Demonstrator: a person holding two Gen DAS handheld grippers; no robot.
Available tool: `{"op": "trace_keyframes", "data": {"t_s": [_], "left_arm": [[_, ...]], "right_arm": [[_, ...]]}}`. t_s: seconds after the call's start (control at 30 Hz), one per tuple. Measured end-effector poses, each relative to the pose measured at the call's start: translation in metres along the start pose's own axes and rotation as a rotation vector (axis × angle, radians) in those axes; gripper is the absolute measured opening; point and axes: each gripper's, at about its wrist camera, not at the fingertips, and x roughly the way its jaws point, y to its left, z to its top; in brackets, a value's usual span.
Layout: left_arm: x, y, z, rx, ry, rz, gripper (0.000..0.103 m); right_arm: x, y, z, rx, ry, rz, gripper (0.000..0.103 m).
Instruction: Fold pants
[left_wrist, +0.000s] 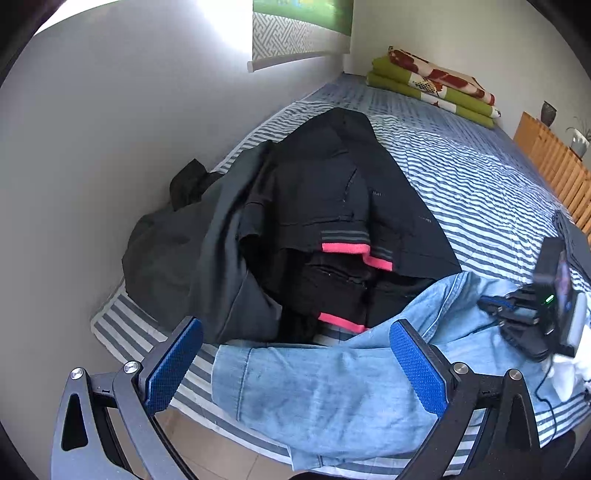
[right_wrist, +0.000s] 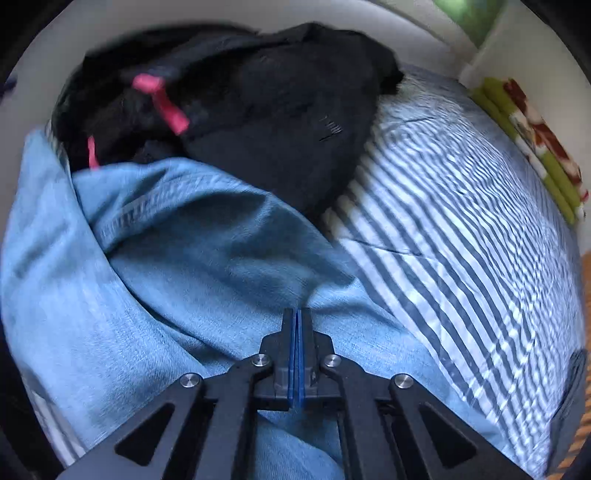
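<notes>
the left gripper (left_wrist: 295, 365) hangs released above the light-blue jeans (left_wrist: 332, 391); the right gripper (right_wrist: 298, 314) is clenched, blue pads together, on the denim.

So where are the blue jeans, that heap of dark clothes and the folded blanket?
blue jeans (left_wrist: 325, 384): left wrist view, on the leg by the bed's edge.
heap of dark clothes (left_wrist: 325, 192): left wrist view, on its black top.
folded blanket (left_wrist: 436, 88): left wrist view, on its green edge.

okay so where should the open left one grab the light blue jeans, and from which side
Judging by the left wrist view, the left hand-held gripper should pinch the jeans at the hemmed edge, from above: it lies flat and uncovered near the bed's edge.
</notes>
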Motion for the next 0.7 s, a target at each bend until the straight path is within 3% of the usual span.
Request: {"op": "trace_keyframes", "data": {"t_s": [0.07,0.2,0.3,0.37,0.4,0.43,0.57,0.67,0.7], "left_arm": [[0.004,0.001,-0.001,-0.004,0.007,-0.001,0.102],[0.012,0.003,-0.005,-0.007,0.02,0.006,0.102],[0.017,0.004,-0.007,-0.015,0.026,-0.004,0.102],[0.018,0.005,-0.008,-0.022,0.026,-0.014,0.102],[0.018,0.006,-0.008,-0.025,0.024,-0.016,0.102],[0.016,0.007,-0.009,-0.028,0.02,-0.021,0.102],[0.012,0.012,-0.011,-0.042,0.01,-0.027,0.102],[0.011,0.018,-0.013,-0.055,0.011,-0.032,0.102],[0.011,0.02,-0.014,-0.059,0.01,-0.031,0.102]], "right_arm": [[-0.011,-0.012,0.001,0.074,-0.03,0.033,0.0],[-0.036,-0.038,0.009,0.183,-0.097,0.019,0.0],[-0.052,-0.039,0.025,0.252,-0.109,0.17,0.001],[-0.049,-0.026,0.037,0.25,-0.063,0.246,0.025],[-0.044,-0.016,0.044,0.261,-0.04,0.277,0.064],[-0.041,-0.009,0.047,0.274,-0.038,0.292,0.077],[-0.014,0.016,0.058,0.322,0.012,0.329,0.077],[0.018,0.019,0.066,0.453,0.08,0.378,0.076],[0.025,0.022,0.068,0.487,0.082,0.408,0.065]]}}
